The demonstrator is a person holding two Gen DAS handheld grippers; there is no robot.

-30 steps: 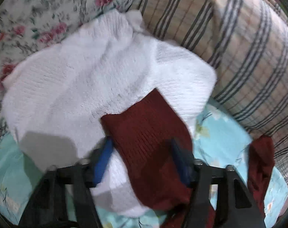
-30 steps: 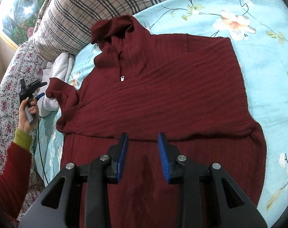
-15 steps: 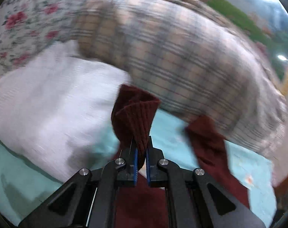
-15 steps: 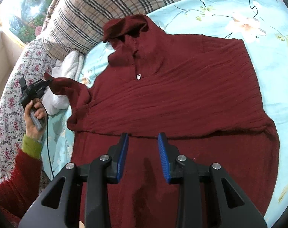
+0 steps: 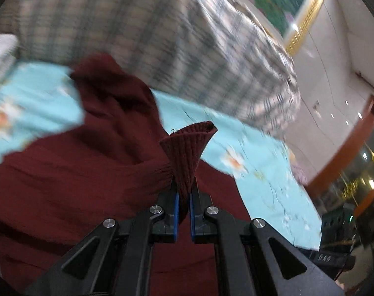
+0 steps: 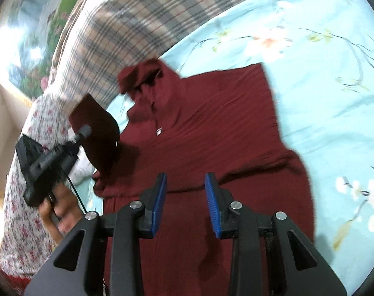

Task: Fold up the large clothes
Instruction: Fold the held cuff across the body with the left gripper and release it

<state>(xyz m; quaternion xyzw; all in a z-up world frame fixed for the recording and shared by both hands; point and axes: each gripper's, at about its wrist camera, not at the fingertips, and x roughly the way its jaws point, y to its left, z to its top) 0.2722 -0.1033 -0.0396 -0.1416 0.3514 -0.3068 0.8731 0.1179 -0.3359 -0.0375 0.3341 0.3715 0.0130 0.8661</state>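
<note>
Sweater [image 6: 211, 128], dark red and ribbed, spread flat on the bed's light blue flowered sheet [image 6: 329, 79], collar toward 11 o'clock in the right wrist view, hem running under the camera at 6 o'clock. Ribbed cuff [image 5: 187, 153] of one sleeve pinched in the left gripper [image 5: 184, 197], blue pads [image 5: 176, 206] pressed together on the knit, cuff end fanning up past the tips toward 12 o'clock. Same sleeve seen from the right wrist at 9 o'clock, lifted off the bed and hanging from the left gripper [image 6: 84, 130], held by a hand [image 6: 61, 209] at 8 o'clock. Right gripper [image 6: 185, 202] spread partway over the lower body of the sweater, nothing between its blue pads [image 6: 159, 202]; contact with the fabric not clear. Plaid pillow [image 6: 127, 29] at 11 o'clock beyond the collar, touching it or just behind, hard to say through the blur. Pink-flowered cloth [image 6: 39, 128] along the 9 o'clock edge. White knit garment [image 5: 0, 51] at 9 o'clock in the left wrist view, blurred.
</note>
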